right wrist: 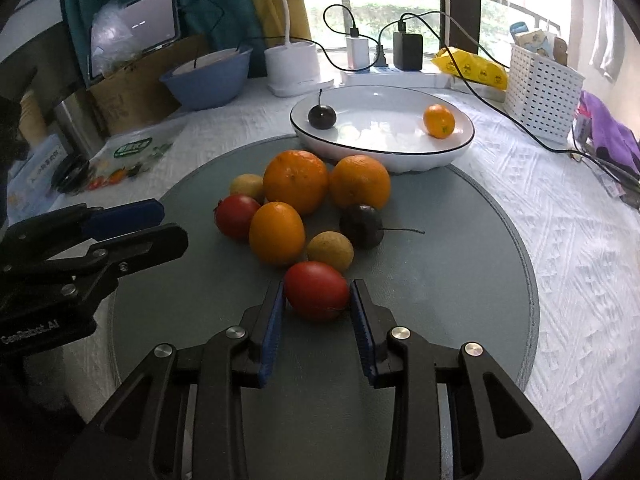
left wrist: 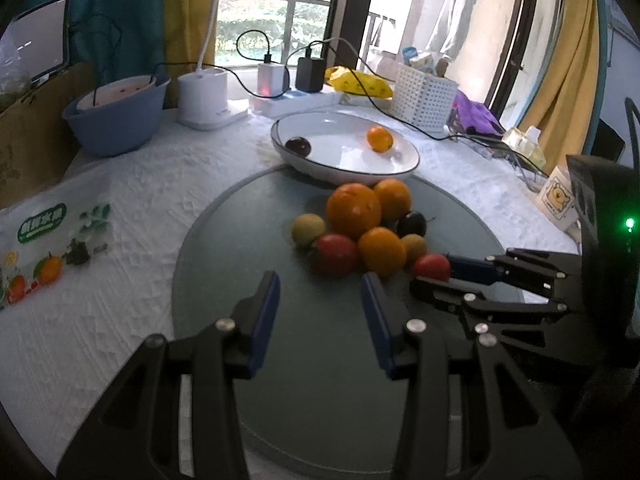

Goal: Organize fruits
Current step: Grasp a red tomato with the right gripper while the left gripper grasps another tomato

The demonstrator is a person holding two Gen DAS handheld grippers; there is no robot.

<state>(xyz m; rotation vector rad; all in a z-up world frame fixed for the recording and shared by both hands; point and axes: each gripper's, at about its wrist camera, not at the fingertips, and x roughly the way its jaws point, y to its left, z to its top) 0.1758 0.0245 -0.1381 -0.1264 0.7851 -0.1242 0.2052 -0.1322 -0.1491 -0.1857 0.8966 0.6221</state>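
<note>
- The right gripper (right wrist: 317,298) has its blue fingers (right wrist: 273,322) on either side of a red tomato (right wrist: 317,295) at the near edge of the fruit pile, low centre of the right wrist view; the pads sit right against its flanks, pinching it while it rests on the grey round mat (right wrist: 440,280).
- The left gripper (left wrist: 320,316) hovers over the mat with its fingers (left wrist: 266,312) spread and nothing between them, just short of the pile.
- The pile lies mid-frame on the mat: a large orange (right wrist: 295,181), a second orange (right wrist: 359,186) to its right, a smaller orange (right wrist: 277,233) in front, another red tomato (right wrist: 236,216) on the left, two yellowish small fruits (right wrist: 330,251), and a dark plum (right wrist: 361,225) with a long stem.
- Beyond the mat, upper centre, a white dish (right wrist: 400,160) holds a dark cherry (right wrist: 321,117) on its left side and a small orange (right wrist: 439,121) on its right, well apart.
- The table (right wrist: 560,240) wears a white textured cloth; a blue bowl (right wrist: 208,78) stands at upper left, a white perforated basket (right wrist: 540,88) at upper right.
</note>
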